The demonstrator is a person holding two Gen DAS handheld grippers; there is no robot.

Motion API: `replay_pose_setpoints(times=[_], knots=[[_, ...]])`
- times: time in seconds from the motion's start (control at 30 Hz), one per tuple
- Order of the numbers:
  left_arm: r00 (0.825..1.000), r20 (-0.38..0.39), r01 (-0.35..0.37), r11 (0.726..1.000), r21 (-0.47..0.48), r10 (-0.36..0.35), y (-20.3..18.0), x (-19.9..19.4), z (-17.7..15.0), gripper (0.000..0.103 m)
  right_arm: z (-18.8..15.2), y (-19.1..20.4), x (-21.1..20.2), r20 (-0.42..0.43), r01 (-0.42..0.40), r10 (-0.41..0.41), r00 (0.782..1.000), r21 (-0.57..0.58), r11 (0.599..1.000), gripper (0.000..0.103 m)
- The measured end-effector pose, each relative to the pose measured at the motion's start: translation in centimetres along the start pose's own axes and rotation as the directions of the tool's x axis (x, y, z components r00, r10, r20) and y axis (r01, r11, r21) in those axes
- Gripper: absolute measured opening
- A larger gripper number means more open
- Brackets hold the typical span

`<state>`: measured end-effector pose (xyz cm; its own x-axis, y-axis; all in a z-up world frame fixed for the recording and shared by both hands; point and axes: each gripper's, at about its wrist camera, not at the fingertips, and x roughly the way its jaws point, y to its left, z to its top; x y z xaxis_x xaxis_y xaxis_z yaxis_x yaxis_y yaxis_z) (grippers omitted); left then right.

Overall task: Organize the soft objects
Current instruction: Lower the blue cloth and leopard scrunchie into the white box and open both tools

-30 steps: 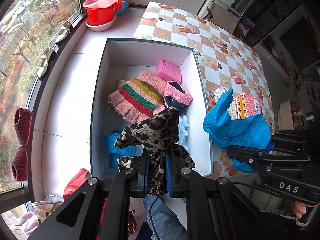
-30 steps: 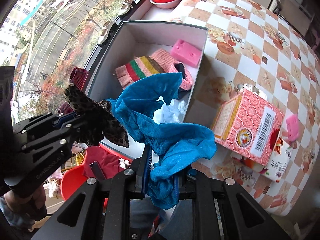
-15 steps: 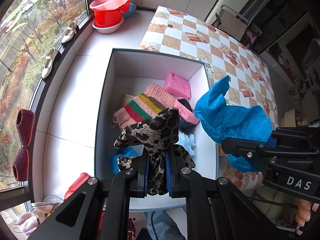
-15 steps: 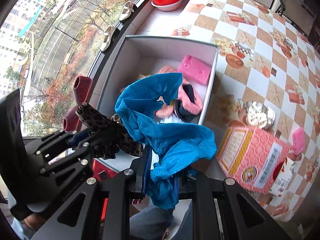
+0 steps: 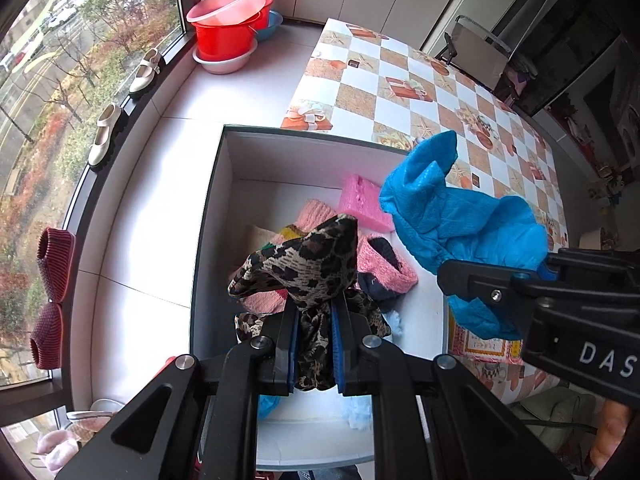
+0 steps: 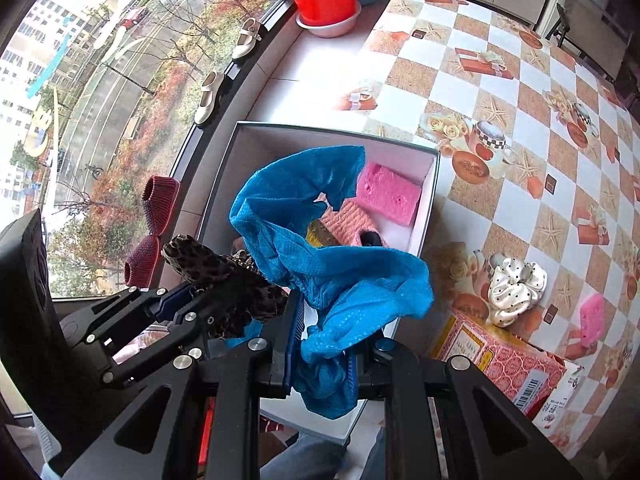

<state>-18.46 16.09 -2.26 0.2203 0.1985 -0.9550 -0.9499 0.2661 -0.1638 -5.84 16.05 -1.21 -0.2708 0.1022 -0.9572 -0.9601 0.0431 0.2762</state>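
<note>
My left gripper is shut on a leopard-print cloth, held above the white box. My right gripper is shut on a crumpled blue cloth, hanging over the box's right side. From the right wrist view the leopard-print cloth sits in the left gripper at lower left. Inside the box lie a pink sponge, a pink striped knit piece and a pink-cuffed dark sock. Part of the box floor is hidden behind both cloths.
A checkered tablecloth lies right of the box, bearing a white dotted scrunchie, a pink patterned carton and a small pink sponge. Red and pink basins stand at the back. Shoes and dark red slippers line the window sill.
Both grippers have travelled forward over the box with their cloths still held. The blue cloth has shifted from beside the box's right wall to above its inside.
</note>
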Motion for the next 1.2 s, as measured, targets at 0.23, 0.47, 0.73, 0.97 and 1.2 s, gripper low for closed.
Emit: replay_pose_setpoints(times=[0.23, 0.47, 0.73, 0.97, 1.2], knots=[[1.000, -0.006, -0.019, 1.000, 0.005, 0.019, -0.2, 0.9, 0.6, 0.014, 0.7, 0.0, 0.8, -0.013, 0.011, -0.011, 1.000, 0.000, 1.000, 0.020], [0.999, -0.030, -0.033, 0.999, -0.007, 0.033, 0.1, 1.9, 0.8, 0.015, 1.4, -0.1, 1.8, -0.028, 0.004, -0.004, 1.000, 0.012, 1.000, 0.020], [0.998, -0.056, -0.036, 0.999, -0.014, 0.036, 0.2, 3.0, 1.0, 0.015, 1.9, -0.4, 2.7, -0.045, 0.006, -0.005, 0.999, 0.028, 1.000, 0.020], [0.997, -0.069, -0.037, 0.999, -0.021, 0.035, 0.4, 3.6, 1.1, 0.015, 2.4, -0.6, 3.4, -0.057, 0.013, -0.011, 0.998, 0.032, 0.999, 0.020], [0.997, -0.074, -0.036, 0.999, -0.019, 0.035, 0.3, 3.8, 1.1, 0.016, 2.6, -0.5, 4.2, -0.069, 0.013, -0.012, 0.998, 0.023, 1.000, 0.020]])
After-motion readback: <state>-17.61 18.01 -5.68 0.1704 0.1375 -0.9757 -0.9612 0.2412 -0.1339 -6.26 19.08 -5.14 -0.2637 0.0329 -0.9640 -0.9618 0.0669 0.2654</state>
